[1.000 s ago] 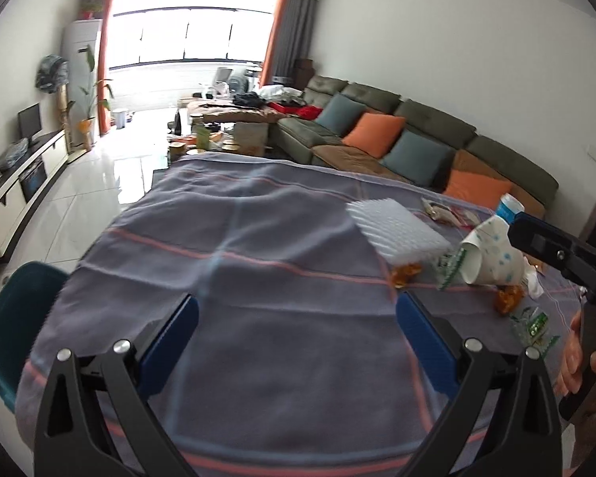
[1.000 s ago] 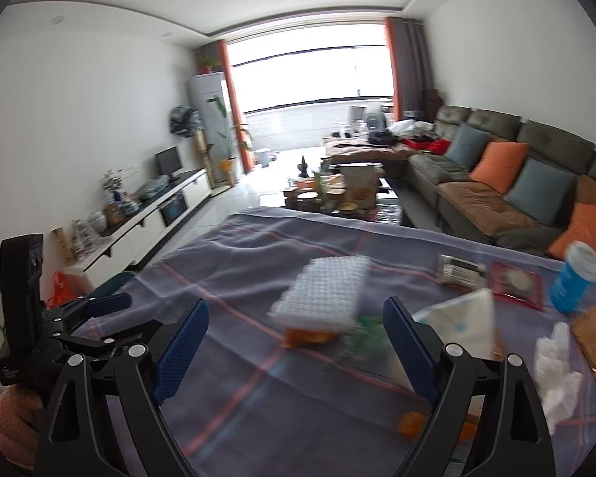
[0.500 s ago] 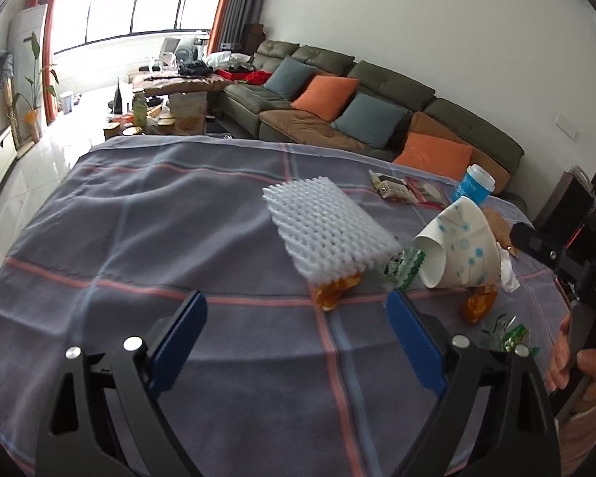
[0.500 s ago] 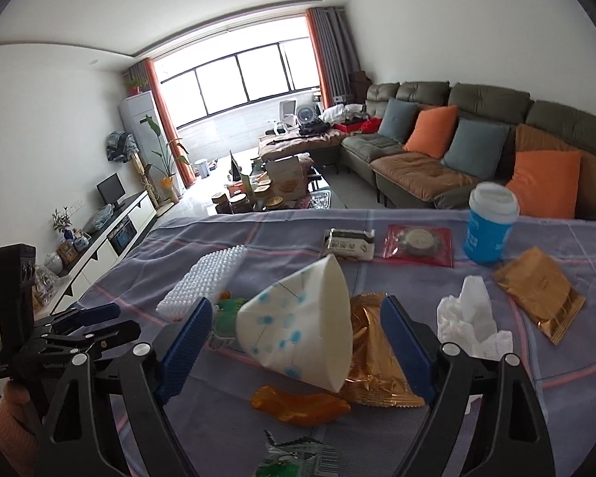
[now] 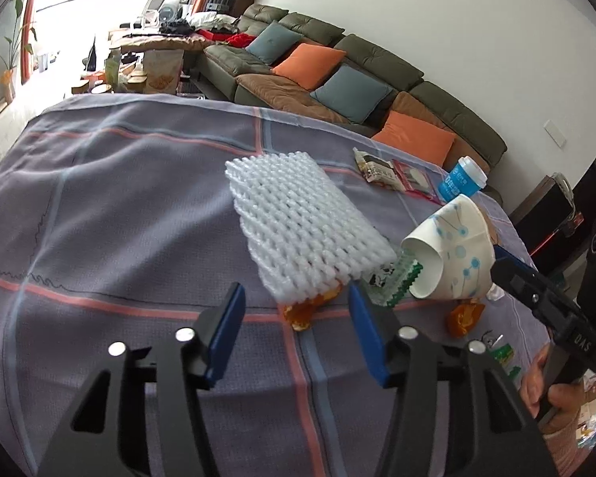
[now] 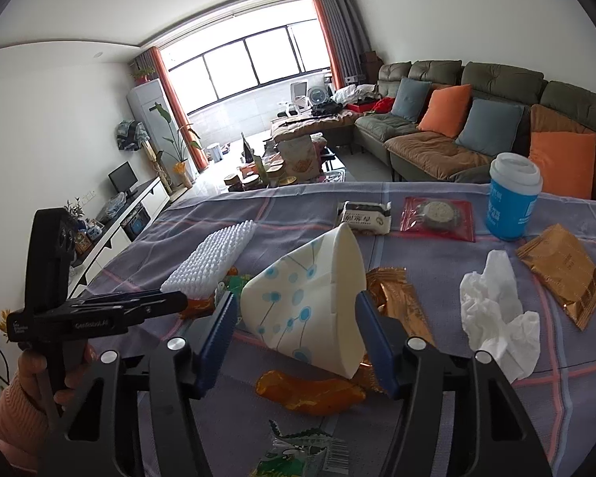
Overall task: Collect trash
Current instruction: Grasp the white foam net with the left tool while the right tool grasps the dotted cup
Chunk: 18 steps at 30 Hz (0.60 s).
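From the left wrist camera, we are looking down at a table under a gray cloth (image 5: 131, 206) with pink and blue lines. Our left gripper (image 5: 294, 332) is reaching toward a white foam net (image 5: 302, 226) that is lying tilted on top of an orange wrapper (image 5: 304, 310). The jaws have just been closing, but the blue pads are not pressing on anything yet; the low corner of the foam net and the orange wrapper are sitting just past the tips, between them. A green wrapper (image 5: 393, 282) is poking out beside the net, and a paper cup (image 5: 445, 258) with blue dots is lying on its side next to it. Our right gripper (image 5: 496, 262) is coming in at the cup from the right edge, and we are seeing part of the hand (image 5: 552, 393) holding it. Farther back, a blue cup with a white lid (image 5: 463, 183) is standing upright. From the right wrist camera, our right gripper (image 6: 296, 334) is sitting around the paper cup (image 6: 310, 302). Its jaws have just been closing too, and the cup is lying between the blue pads; they look like they are right at its sides, but we cannot tell if they are squeezing it. A gold wrapper (image 6: 397, 306) is lying under and behind the cup. A crumpled white tissue (image 6: 496, 310) is lying to the right, near a brown packet (image 6: 564, 270). The left gripper (image 6: 175, 302) is showing on the left, right by the foam net (image 6: 214, 258).
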Motion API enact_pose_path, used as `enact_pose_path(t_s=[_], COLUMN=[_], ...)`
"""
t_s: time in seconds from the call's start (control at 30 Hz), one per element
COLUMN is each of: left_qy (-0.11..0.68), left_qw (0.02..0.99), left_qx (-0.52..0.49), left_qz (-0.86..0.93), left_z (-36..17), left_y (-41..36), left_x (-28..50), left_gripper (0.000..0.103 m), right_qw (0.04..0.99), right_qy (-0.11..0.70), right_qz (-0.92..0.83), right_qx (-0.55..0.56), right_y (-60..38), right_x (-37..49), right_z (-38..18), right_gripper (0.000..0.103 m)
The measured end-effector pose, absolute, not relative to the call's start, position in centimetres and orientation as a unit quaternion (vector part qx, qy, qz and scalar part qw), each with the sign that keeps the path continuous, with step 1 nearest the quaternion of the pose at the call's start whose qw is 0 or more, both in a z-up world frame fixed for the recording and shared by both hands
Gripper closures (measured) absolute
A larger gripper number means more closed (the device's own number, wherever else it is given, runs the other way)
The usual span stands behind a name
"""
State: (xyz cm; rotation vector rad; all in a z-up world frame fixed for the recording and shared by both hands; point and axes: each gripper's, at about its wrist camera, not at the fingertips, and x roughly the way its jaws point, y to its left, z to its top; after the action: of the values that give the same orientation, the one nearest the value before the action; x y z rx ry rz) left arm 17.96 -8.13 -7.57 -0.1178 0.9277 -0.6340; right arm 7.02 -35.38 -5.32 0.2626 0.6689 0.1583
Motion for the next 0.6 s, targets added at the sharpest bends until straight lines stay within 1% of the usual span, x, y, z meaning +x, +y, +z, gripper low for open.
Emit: enact_pose_path(t_s=[0.03,0.1,0.17,0.23,0.27,0.3,0.33,0.4,0.43,0.5,0.6], left_qy=[0.442,0.446,0.446,0.446,0.446,0.446,0.445,0.443,0.442,0.438,0.438], left_qw=[0.843,0.841,0.839,0.838,0.837,0.836,0.836,0.836,0.836,0.837,0.835], left_qx=[-0.058,-0.061,-0.07,-0.075,-0.077,-0.079,-0.081,-0.084,-0.086,-0.089,-0.091], left_qz=[-0.301,-0.301,-0.304,-0.306,-0.307,-0.309,-0.311,-0.313,-0.313,-0.316,-0.32], left_z=[-7.7,-7.9,-8.0,-8.0,-8.0,-8.0,-7.9,-7.8,-7.8,-7.6,-7.6], left_y=[-8.1,-8.1,-7.9,-7.7,-7.7,-7.6,-7.6,-7.4,-7.4,-7.2,-7.1], left_x=[18.1,18.5,18.7,18.9,19.1,19.2,19.2,19.3,19.4,19.3,19.2], left_gripper=[0.058,0.062,0.063,0.07,0.073,0.078,0.084,0.091,0.095,0.095,0.095], right_qw=[0.932,0.932,0.932,0.932,0.931,0.93,0.93,0.928,0.928,0.927,0.926], right_qy=[0.328,0.33,0.33,0.331,0.332,0.333,0.334,0.337,0.338,0.338,0.334], right_qz=[0.079,0.083,0.085,0.086,0.088,0.089,0.09,0.098,0.1,0.104,0.11], right_qx=[0.128,0.128,0.125,0.123,0.123,0.123,0.124,0.126,0.125,0.125,0.135], right_y=[-35.3,-35.1,-35.0,-35.0,-35.0,-35.0,-35.0,-34.9,-34.9,-34.9,-35.0], right_x=[7.0,6.8,6.7,6.7,6.7,6.6,6.6,6.5,6.4,6.4,6.2], right_z=[-5.4,-5.3,-5.2,-5.1,-5.1,-5.1,-5.2,-5.2,-5.2,-5.2,-5.0], right_gripper=[0.046,0.051,0.056,0.061,0.065,0.07,0.073,0.088,0.089,0.094,0.097])
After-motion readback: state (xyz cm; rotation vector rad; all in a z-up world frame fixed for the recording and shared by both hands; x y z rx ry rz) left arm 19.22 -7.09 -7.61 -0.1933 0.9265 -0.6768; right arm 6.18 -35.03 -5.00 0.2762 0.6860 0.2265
